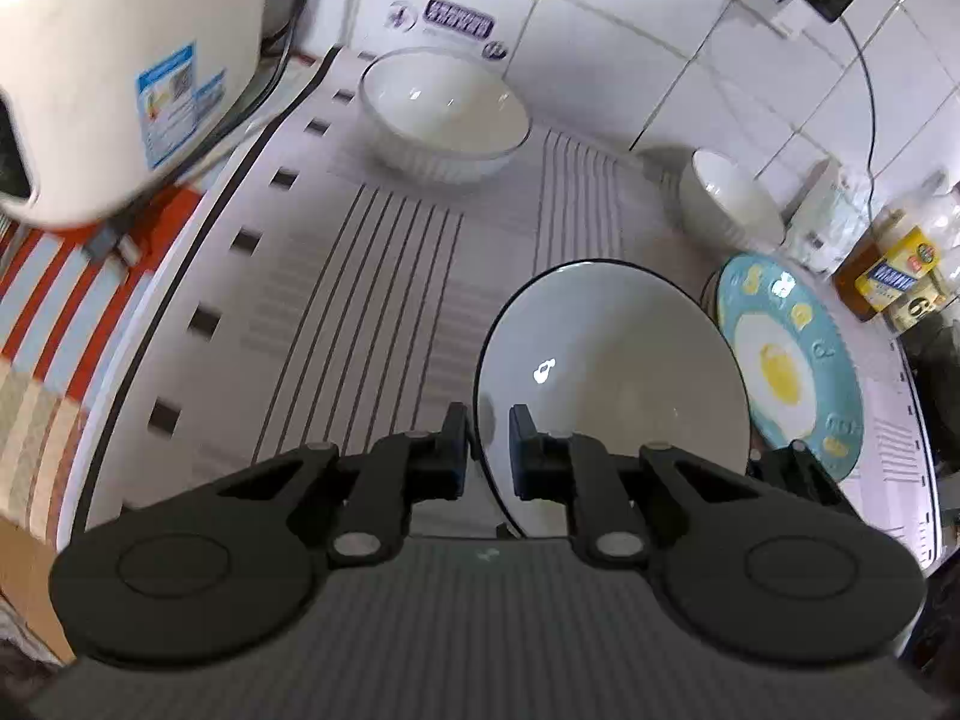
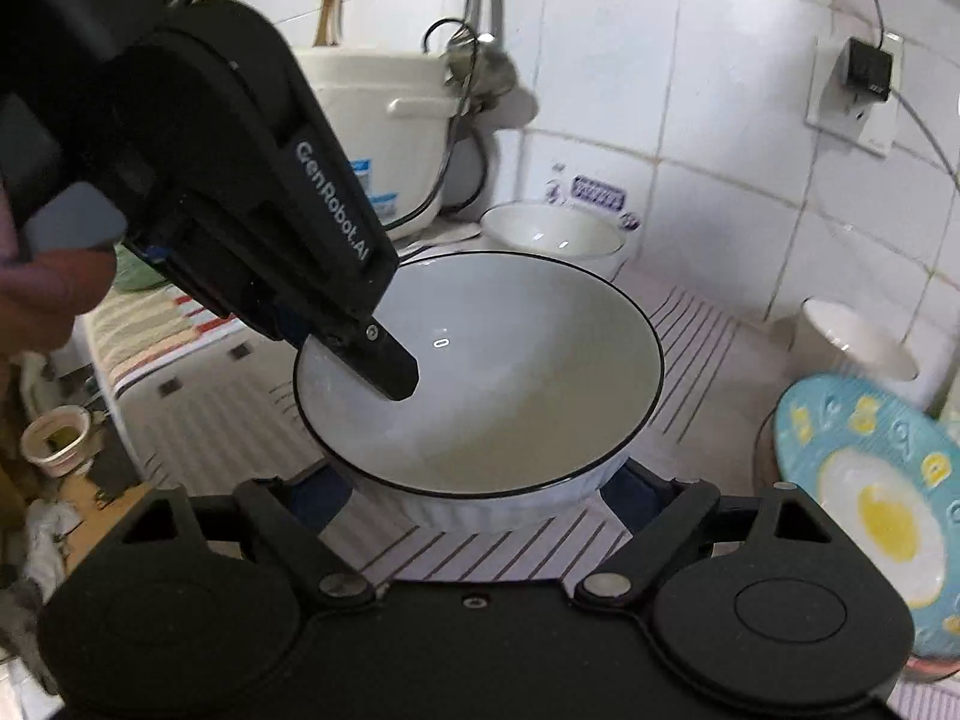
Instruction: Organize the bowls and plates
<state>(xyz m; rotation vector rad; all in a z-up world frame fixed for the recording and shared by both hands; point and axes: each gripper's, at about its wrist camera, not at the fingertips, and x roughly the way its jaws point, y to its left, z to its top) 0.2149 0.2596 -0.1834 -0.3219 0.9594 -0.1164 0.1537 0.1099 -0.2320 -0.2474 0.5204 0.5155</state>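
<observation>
We have the left hand-held gripper (image 1: 487, 444) pinching the near rim of the black-rimmed bowl (image 1: 612, 372), one finger inside the wall and one outside, the jaws narrowed to the thickness of the rim. In the right wrist view, that same gripper reaches down into the bowl's left side, and the bowl appears to sit on the striped mat (image 1: 336, 276) covering the desk, though we cannot tell whether its base is just lifted. Our right hand-held gripper (image 2: 480, 492) stands wide open with the bowl's base between its two blue-padded fingers, which seem close to the ribbed wall without clearly touching it. To do this step well, we judge the rim pinch should stay square to the wall so the bowl does not swing, and the right fingers should close evenly on both sides low down before any lift. Taking the black-rimmed bowl as our landmark, the large ribbed white bowl (image 1: 444, 114) stands behind it near the tiled wall, the small white bowl (image 1: 729, 204) stands behind it to the right, and the blue egg-pattern plate (image 1: 792, 360) lies just beside it on the right, tilted, apparently resting on other ware. All three bowls look empty, and the plate carries nothing. The rice cooker (image 1: 120, 78) stands well apart behind and to the left.
</observation>
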